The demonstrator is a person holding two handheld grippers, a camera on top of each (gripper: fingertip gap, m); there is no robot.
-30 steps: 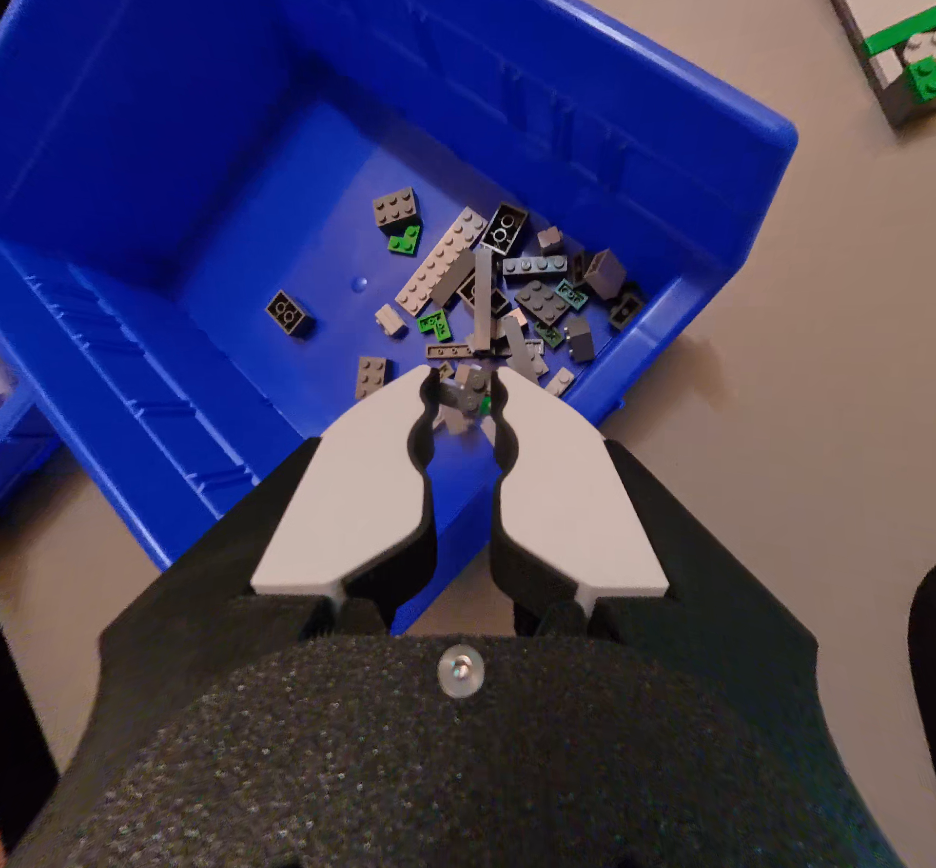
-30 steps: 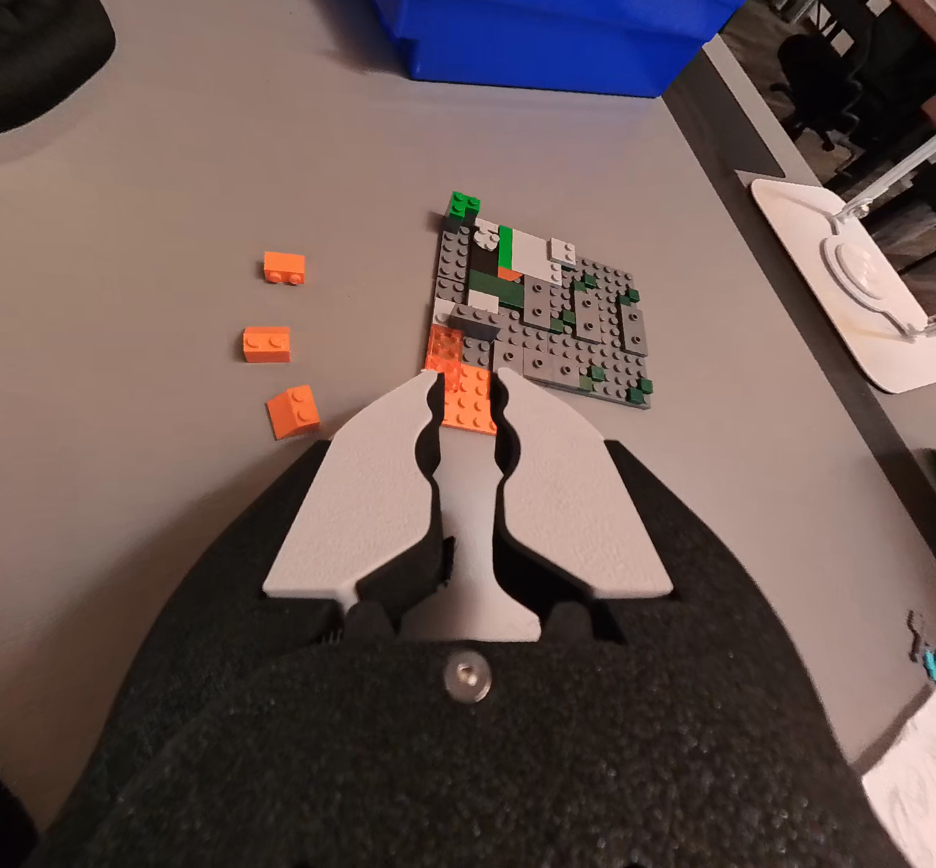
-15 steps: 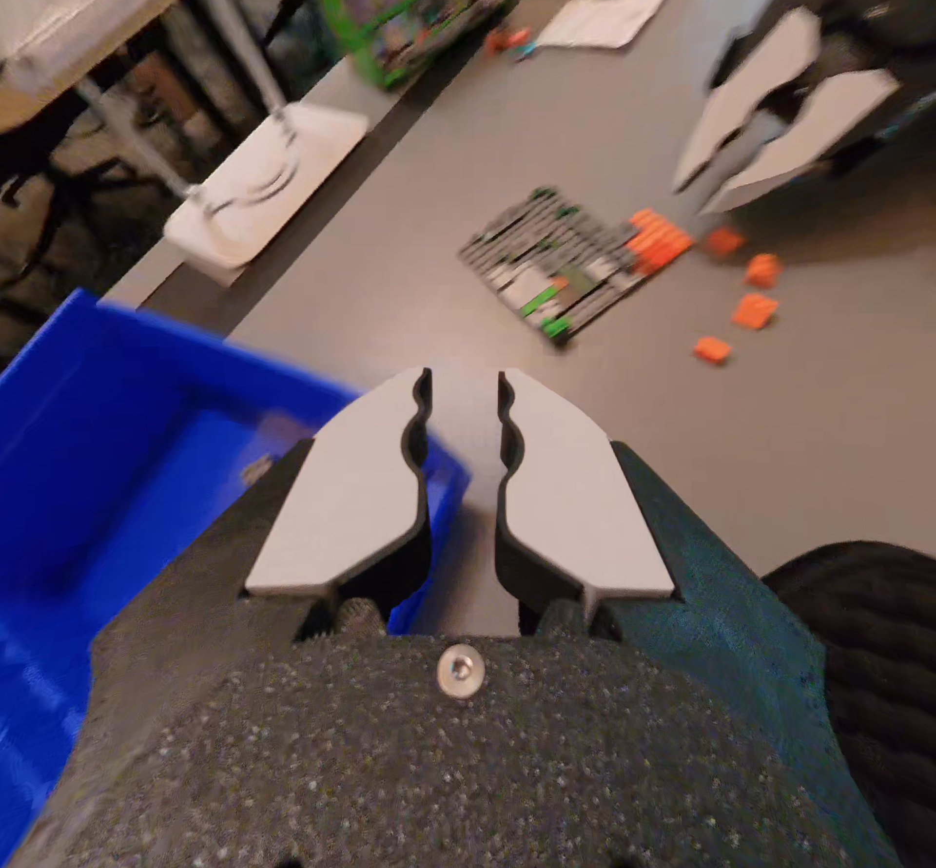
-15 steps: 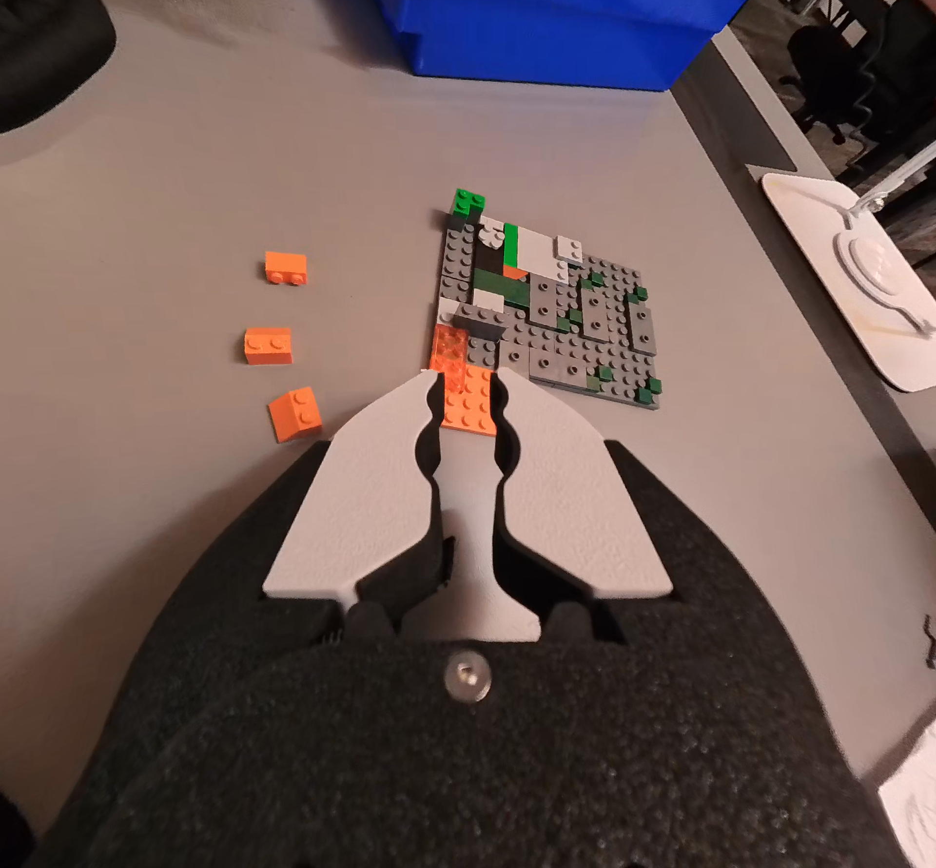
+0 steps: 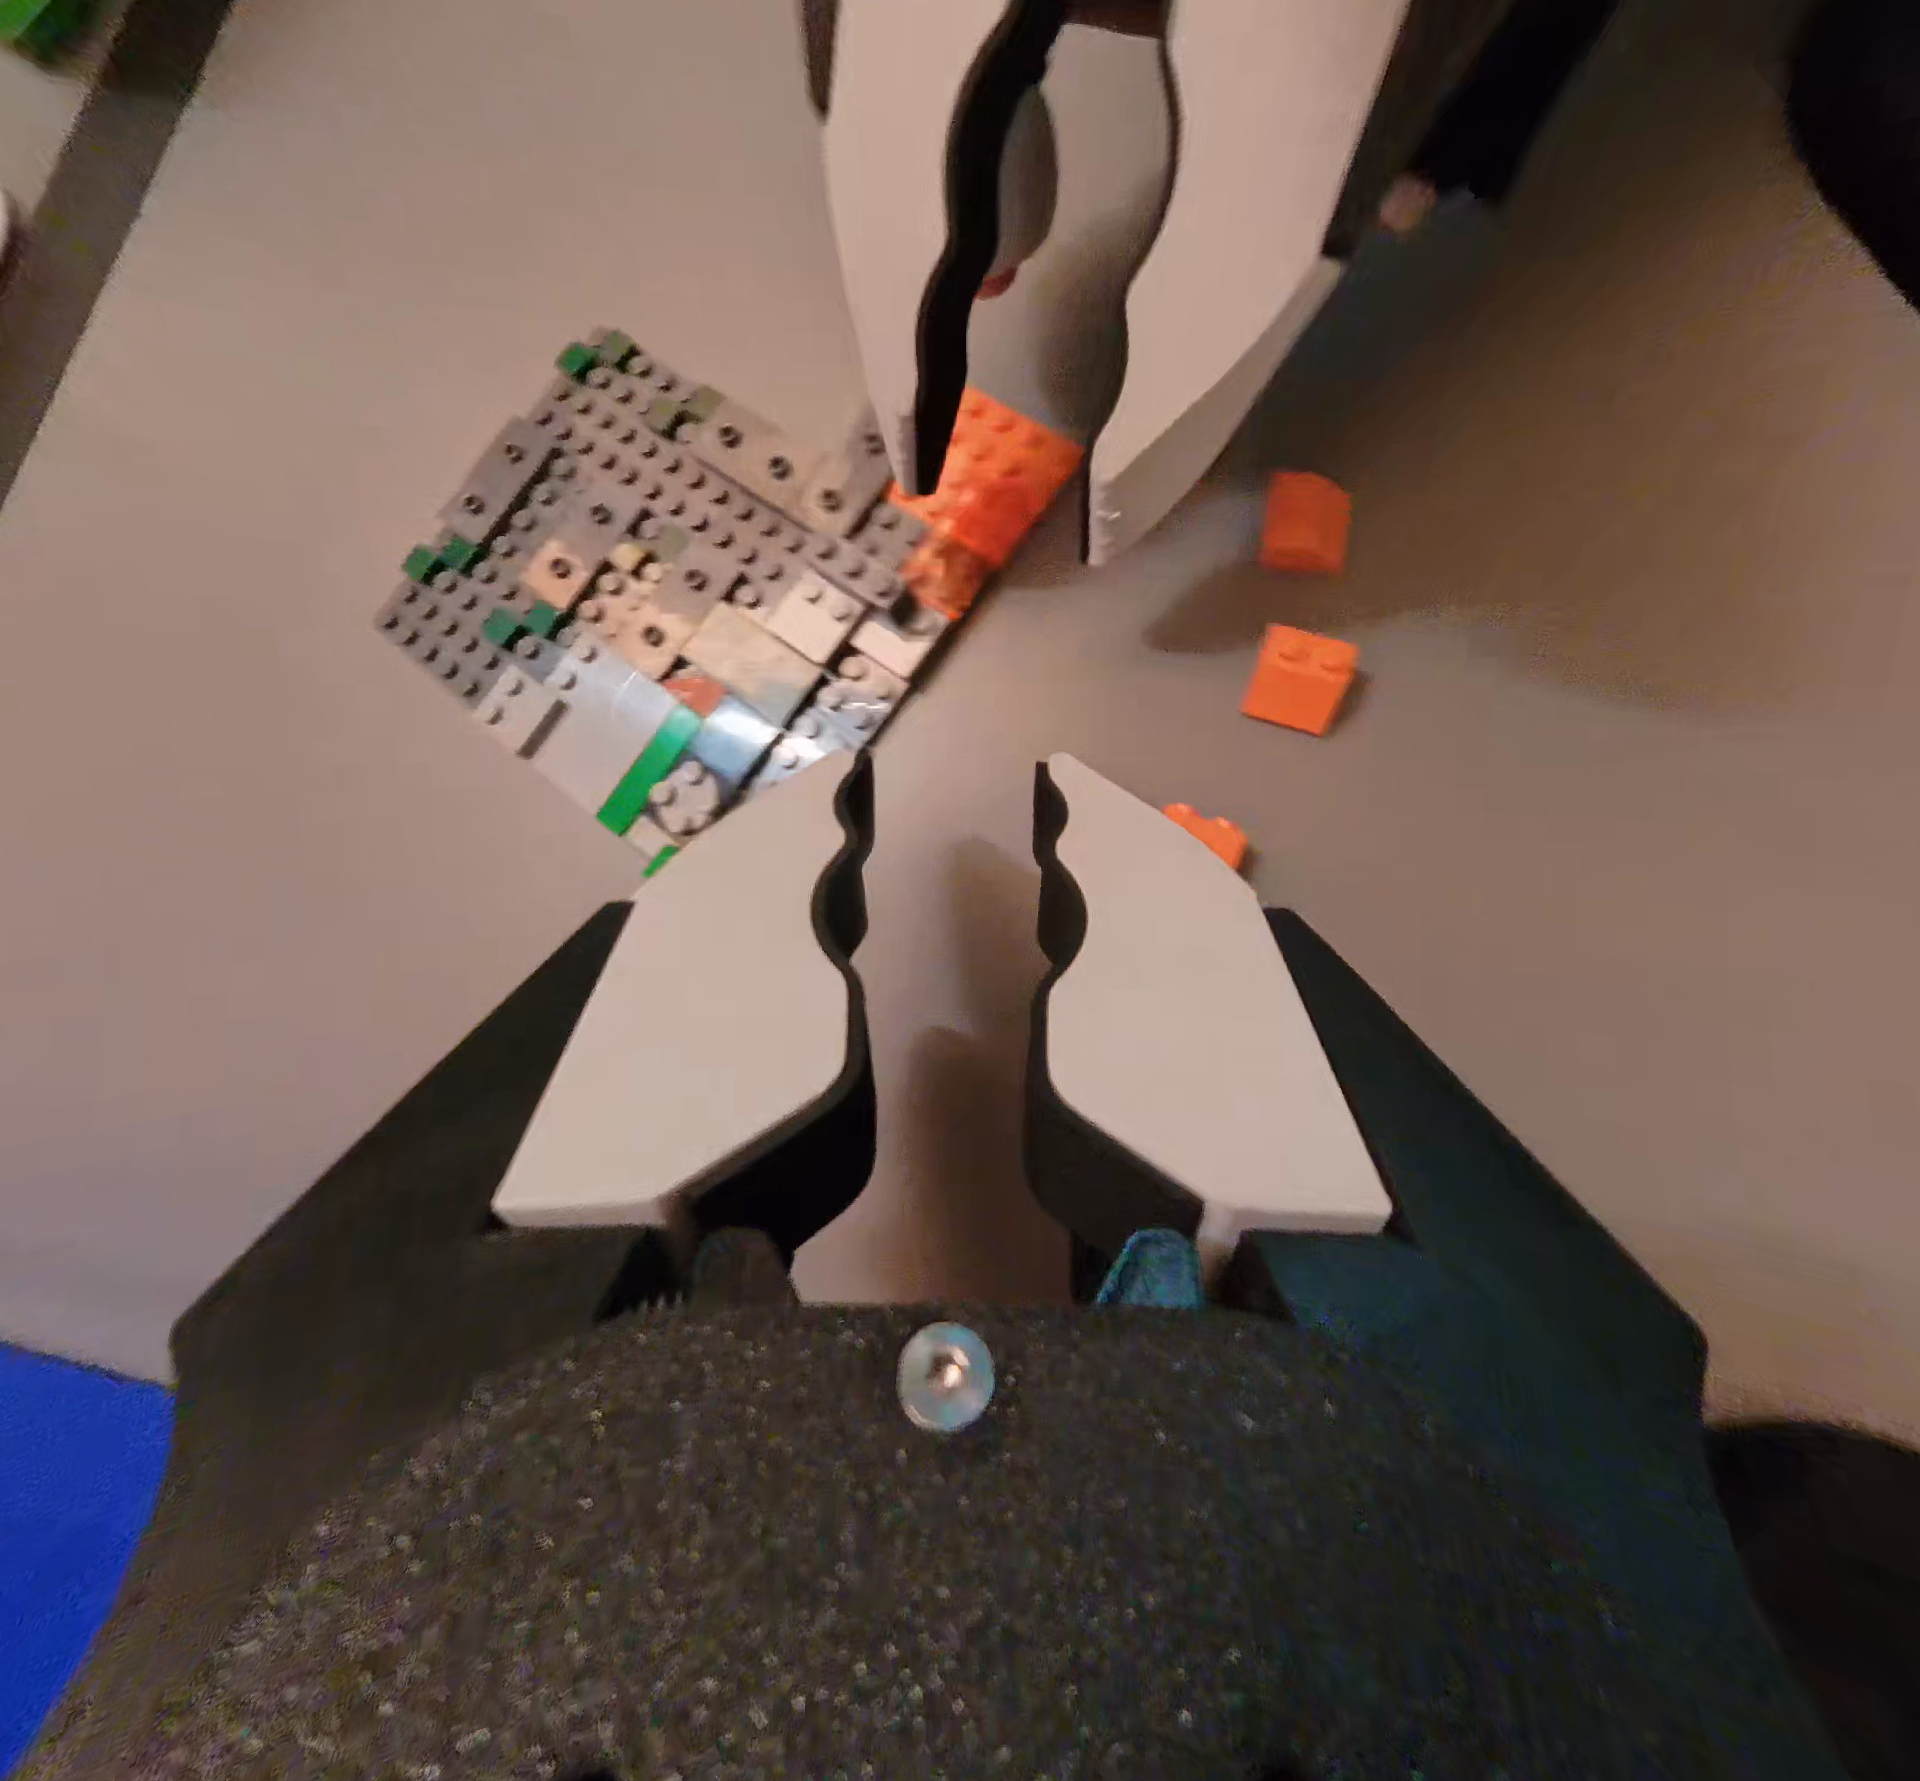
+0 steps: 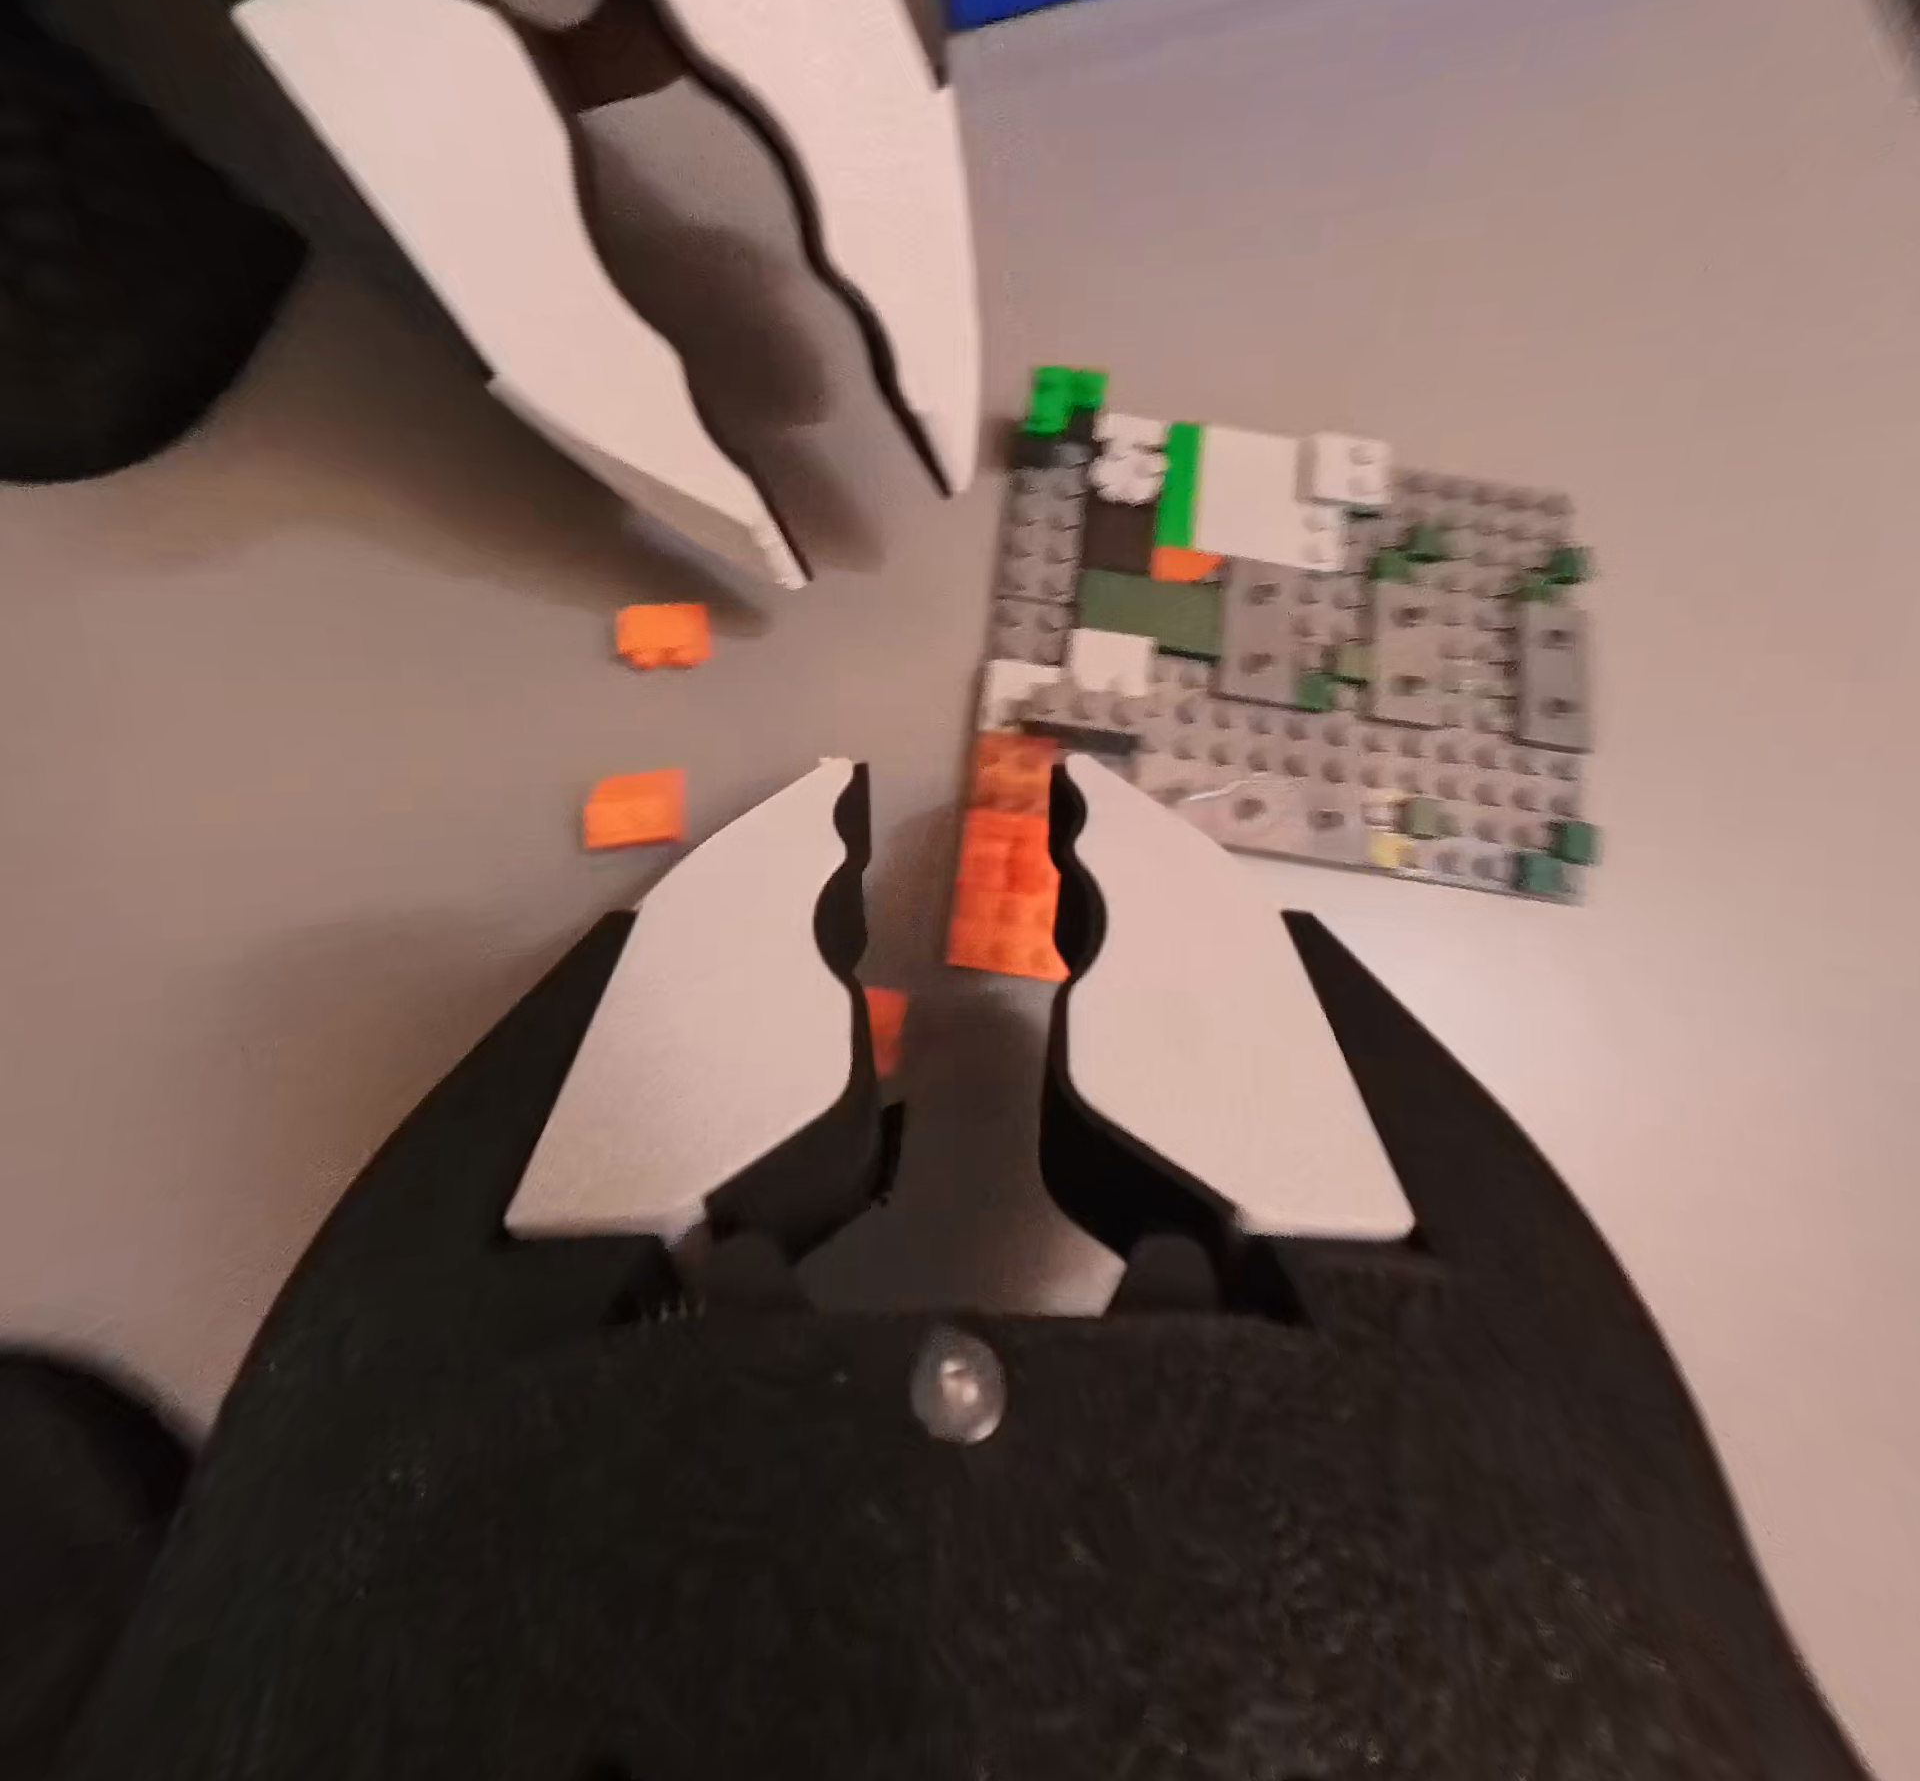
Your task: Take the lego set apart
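Facing each other over the lego set (image 5: pixel 665 588), left gripper (image 5: pixel 951 775) and right gripper (image 6: pixel 956 775) hold fingers spread, empty.

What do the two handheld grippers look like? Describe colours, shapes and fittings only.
Both match. The left gripper and right gripper each have two flat, light grey fingers with wavy, black-lined inner edges tapering to points, set in a rough black speckled body with one silver screw at its centre. No cables or sleeves show.
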